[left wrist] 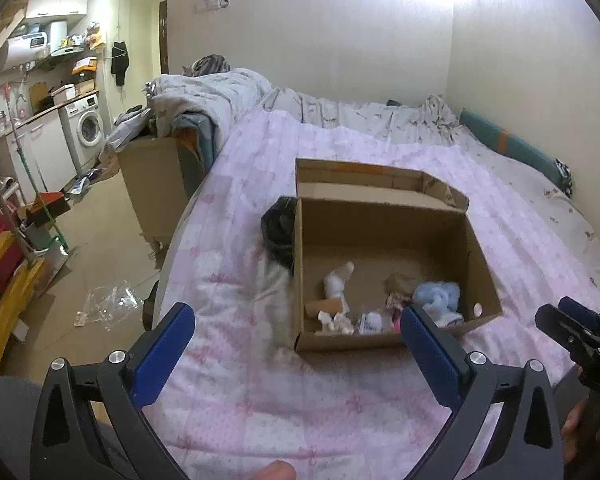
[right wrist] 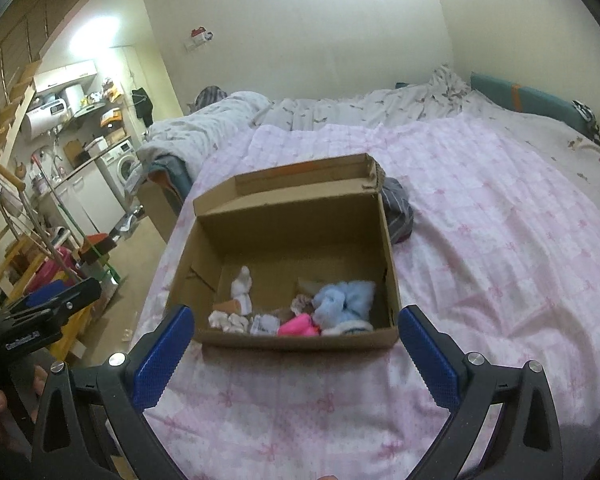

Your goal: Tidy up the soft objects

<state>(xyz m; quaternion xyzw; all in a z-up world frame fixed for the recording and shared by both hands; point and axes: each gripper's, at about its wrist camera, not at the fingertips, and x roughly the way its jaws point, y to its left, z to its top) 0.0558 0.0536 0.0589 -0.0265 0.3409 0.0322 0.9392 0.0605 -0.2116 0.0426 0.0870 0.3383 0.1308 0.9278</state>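
Socks (right wrist: pixel 236 322) and blue plush (right wrist: pixel 342 304) lie inside the cardboard box (right wrist: pixel 296 216), beyond both grippers' (left wrist: pixel 298 332) (right wrist: pixel 296 330) spread, empty fingers

Open box (right wrist: pixel 296 236) on pink bed (right wrist: pixel 500 260): blue plush (right wrist: pixel 344 300), pink item (right wrist: pixel 298 326), white socks (right wrist: pixel 242 284) inside. Striped cloth (right wrist: pixel 398 208) at two o'clock. Fingers (right wrist: pixel 162 356) spread wide, holding nothing.

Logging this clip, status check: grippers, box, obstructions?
Left gripper open, empty. Right gripper open, empty. Open brown cardboard box on pink quilt, small soft items inside. Nothing blocking.
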